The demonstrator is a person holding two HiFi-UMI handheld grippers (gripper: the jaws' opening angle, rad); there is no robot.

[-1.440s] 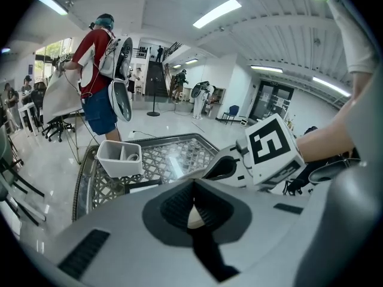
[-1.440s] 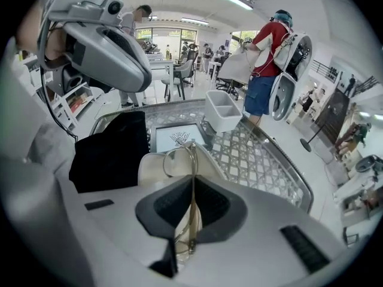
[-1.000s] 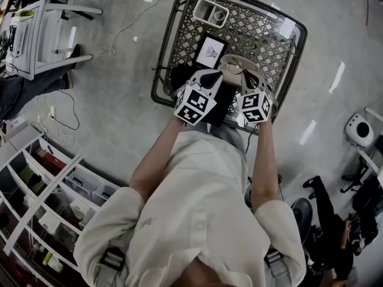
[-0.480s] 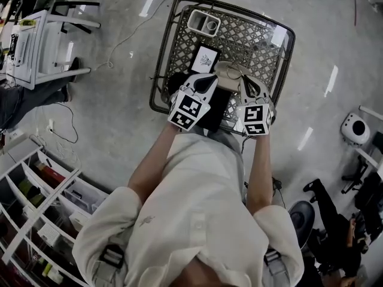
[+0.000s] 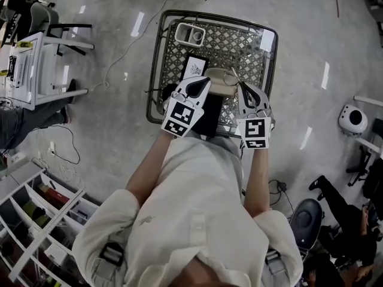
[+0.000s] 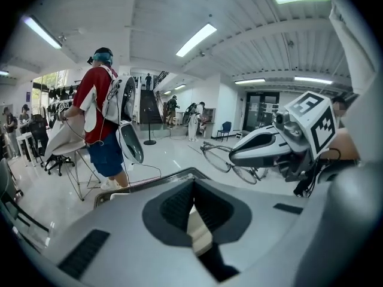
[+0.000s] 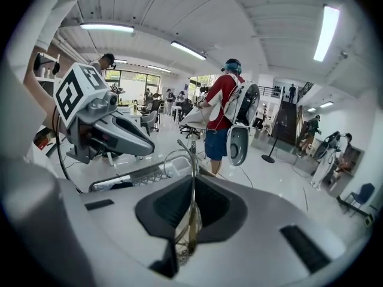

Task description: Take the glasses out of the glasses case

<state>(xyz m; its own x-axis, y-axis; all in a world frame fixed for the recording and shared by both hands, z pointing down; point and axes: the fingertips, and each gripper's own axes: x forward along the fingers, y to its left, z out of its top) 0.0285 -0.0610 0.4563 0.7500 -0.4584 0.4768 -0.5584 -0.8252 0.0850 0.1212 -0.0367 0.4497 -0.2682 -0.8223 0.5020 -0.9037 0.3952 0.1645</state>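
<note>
Right gripper [image 7: 191,215] jaws pinch the glasses [image 6: 226,164] — light, thin, probably fragile wire, safest held by the frame — while left gripper [image 5: 201,85] jaws clamp the beige case [image 6: 198,233].

A white tray [image 5: 190,34] and a black card [image 5: 194,68] lay on the mesh table [image 5: 236,43]; white shelving [image 5: 45,211] stood well apart.

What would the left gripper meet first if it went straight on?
Probably nothing close: shut on the glasses case, the left gripper aims over the table rim; the glasses hang off to the right.
</note>
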